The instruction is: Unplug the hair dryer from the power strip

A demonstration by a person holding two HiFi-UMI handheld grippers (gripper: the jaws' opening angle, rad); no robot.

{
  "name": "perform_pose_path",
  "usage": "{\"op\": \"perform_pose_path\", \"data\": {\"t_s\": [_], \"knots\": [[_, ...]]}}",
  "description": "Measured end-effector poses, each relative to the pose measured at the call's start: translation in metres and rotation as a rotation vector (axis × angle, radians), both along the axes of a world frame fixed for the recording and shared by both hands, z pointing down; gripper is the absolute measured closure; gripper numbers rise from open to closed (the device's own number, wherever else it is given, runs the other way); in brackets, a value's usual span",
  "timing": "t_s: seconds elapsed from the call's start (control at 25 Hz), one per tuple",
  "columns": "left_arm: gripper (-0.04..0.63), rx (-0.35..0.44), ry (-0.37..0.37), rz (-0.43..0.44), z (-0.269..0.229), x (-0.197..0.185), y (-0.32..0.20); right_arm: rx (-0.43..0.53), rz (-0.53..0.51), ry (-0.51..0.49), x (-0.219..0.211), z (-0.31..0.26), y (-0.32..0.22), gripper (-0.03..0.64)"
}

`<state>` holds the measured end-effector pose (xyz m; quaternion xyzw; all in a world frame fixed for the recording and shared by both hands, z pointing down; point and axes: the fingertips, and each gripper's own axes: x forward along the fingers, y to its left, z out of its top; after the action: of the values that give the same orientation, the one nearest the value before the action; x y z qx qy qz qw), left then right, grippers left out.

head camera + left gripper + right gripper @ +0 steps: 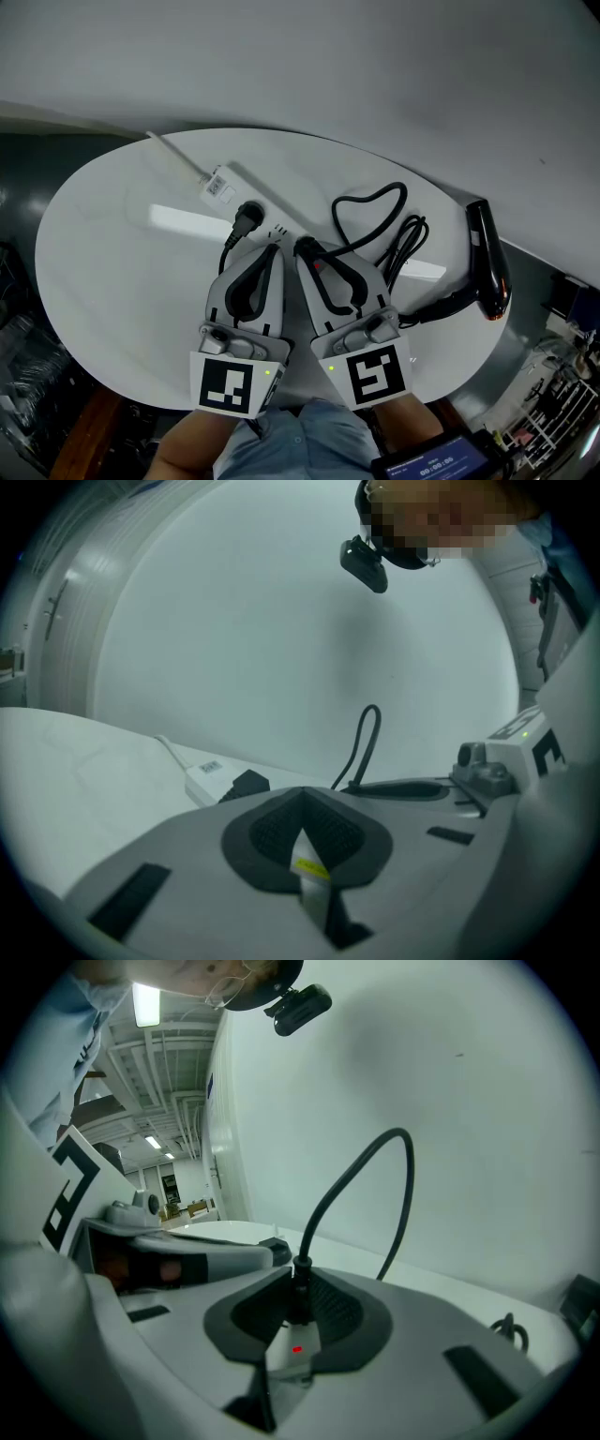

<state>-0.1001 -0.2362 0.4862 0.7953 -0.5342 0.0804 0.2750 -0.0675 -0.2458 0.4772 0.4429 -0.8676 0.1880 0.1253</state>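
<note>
- The right claw [297, 1283] is clamped narrow on the black plug [301, 1267], one pad on each side.
- That plug stands on the strip [225, 185], just above a red light [297, 1349]. Whether its pins are still seated, I cannot tell.
- Its cord [375, 202] rises from the claw, loops across the middle of the table [112, 281] and runs to the dryer [487, 267].
- The dryer lies at the table's right edge, well apart from both claws.
- The left claw [302, 797] is closed, tips together with nothing between them. It is over the near end of the strip, just beside the right claw.
- The strip lies slantwise from the table's far left edge toward the middle.
- A second black plug [247, 217] sits in the strip, just beyond the left claw.
</note>
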Motion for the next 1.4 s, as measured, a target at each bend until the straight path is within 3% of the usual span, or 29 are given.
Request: {"op": "perform_pose_path", "data": {"t_s": [0.16,0.36,0.6,0.72,0.8,0.84,1.04,1.16,1.4], "knots": [[0.597,0.038,-0.042,0.036,0.007,-0.003,-0.003,-0.01,0.015,-0.008,0.001,-0.002,0.001,0.565],[0.597,0.03,-0.042,0.034,0.014,-0.006,-0.005,0.058,0.046,-0.077,0.012,-0.03,-0.002,0.568],[0.597,0.086,-0.029,0.035,-0.012,-0.001,0.0,0.051,0.064,-0.003,0.038,-0.029,0.009,0.568],[0.597,0.122,-0.035,0.035,-0.032,0.004,0.009,-0.023,0.032,0.094,0.051,-0.01,0.031,0.554],[0.597,0.162,-0.043,0.035,-0.045,0.006,0.015,-0.123,0.006,0.157,0.058,0.013,0.05,0.425],[0.597,0.181,-0.047,0.037,-0.053,0.009,0.019,-0.159,0.008,0.166,0.061,0.019,0.057,0.399],[0.597,0.26,-0.067,0.042,-0.09,0.023,0.045,-0.23,0.051,0.116,0.078,0.019,0.082,0.39],[0.597,0.32,-0.085,0.025,-0.116,0.027,0.064,-0.154,0.044,0.075,0.083,-0.013,0.09,0.391],[0.597,0.491,-0.127,-0.013,-0.2,0.037,0.107,0.114,0.006,-0.017,0.086,-0.125,0.114,0.42]]}}
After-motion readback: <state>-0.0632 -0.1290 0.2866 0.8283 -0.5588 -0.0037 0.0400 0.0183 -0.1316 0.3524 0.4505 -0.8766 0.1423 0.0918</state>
